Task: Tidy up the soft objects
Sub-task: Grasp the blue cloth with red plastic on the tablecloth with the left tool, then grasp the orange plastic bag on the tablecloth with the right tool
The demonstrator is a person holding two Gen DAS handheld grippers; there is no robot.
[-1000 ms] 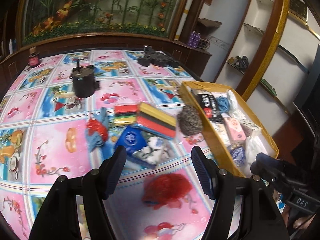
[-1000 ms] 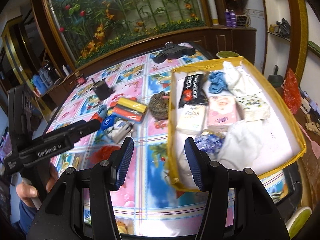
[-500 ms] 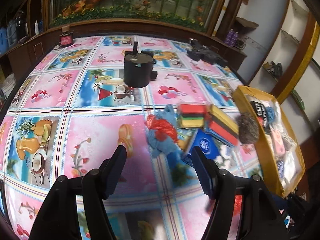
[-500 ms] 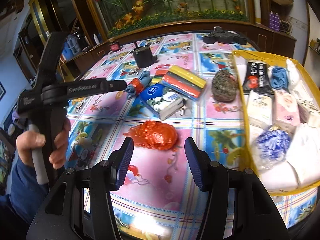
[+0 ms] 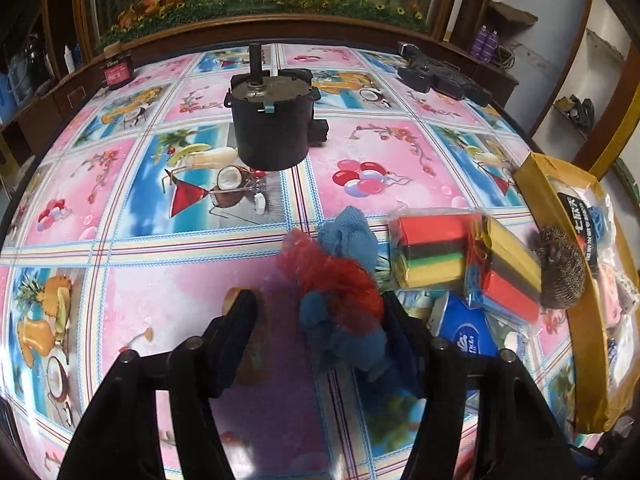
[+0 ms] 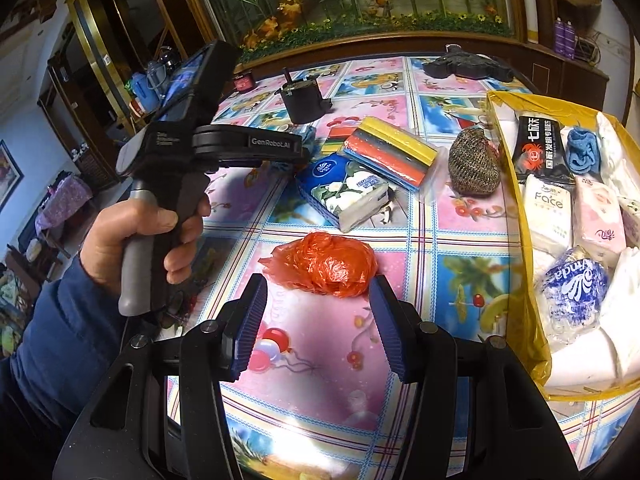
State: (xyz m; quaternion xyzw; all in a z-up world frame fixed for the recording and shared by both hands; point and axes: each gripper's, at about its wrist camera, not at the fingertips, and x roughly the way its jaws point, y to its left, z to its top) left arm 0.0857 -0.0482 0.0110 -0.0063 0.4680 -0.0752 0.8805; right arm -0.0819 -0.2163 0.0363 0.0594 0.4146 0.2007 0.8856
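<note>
While tilted down, left claw [image 5: 316, 316] closing.

Scourer [image 6: 474, 166] left of box [image 6: 516, 216], crumpled bag [image 6: 324, 264] before tissue pack [image 6: 344, 190]

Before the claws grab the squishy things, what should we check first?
1. Blue and red cloth bundle between the left claw fingers, which have just been closing: ok.
2. Left pads pressing the bundle: cannot tell.
3. Orange plastic bag lined up ahead of the right claw: ok.
4. Right claw open: ok.
5. Free room in the yellow box: cannot tell, it looks crowded.
</note>
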